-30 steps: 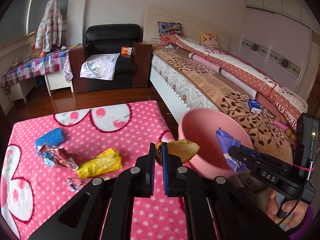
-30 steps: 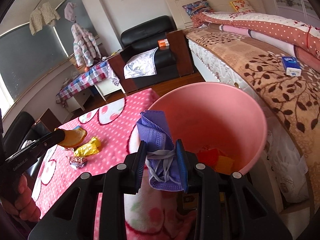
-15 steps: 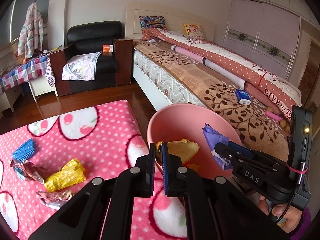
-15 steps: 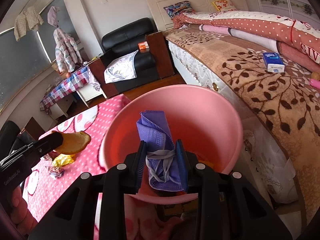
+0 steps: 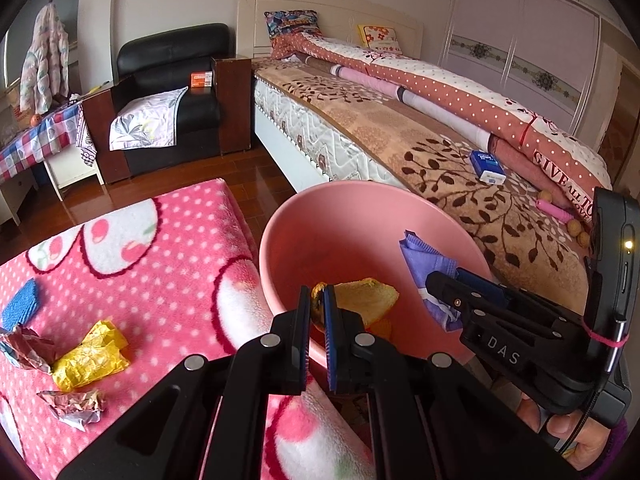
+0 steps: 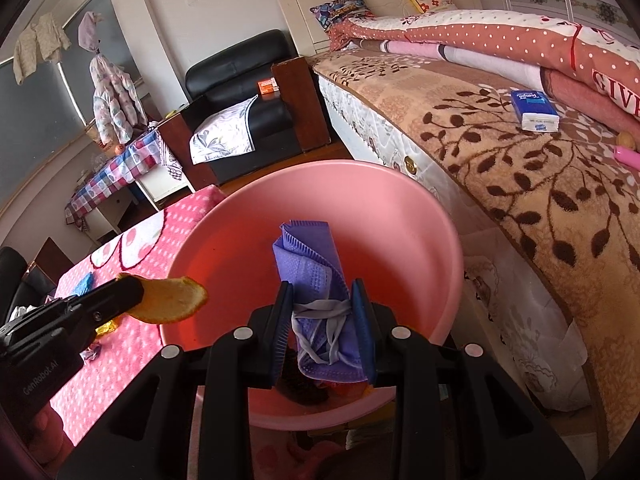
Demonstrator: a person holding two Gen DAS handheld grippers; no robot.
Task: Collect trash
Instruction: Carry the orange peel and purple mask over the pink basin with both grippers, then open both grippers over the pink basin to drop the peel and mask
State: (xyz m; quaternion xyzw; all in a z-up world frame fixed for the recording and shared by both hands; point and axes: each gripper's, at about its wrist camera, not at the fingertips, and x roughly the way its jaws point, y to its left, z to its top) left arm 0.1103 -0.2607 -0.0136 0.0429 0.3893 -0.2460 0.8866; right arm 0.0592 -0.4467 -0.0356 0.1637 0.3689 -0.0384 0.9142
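Over one pink bin (image 5: 348, 220): left gripper (image 5: 317, 308) pinches one orange peel (image 5: 368, 300), right gripper (image 6: 322, 320) clamps one purple mask (image 6: 316, 268) (bin's contents mostly hidden).

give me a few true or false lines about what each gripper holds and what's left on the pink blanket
1. The left gripper pinches an orange peel. True.
2. The right gripper is empty. False: it is shut on a purple face mask.
3. Both items hang over the pink bucket. True.
4. The yellow wrapper is already in the bucket. False: it lies on the pink blanket.
5. The blue tissue pack lies on the floor. False: it lies on the bed.
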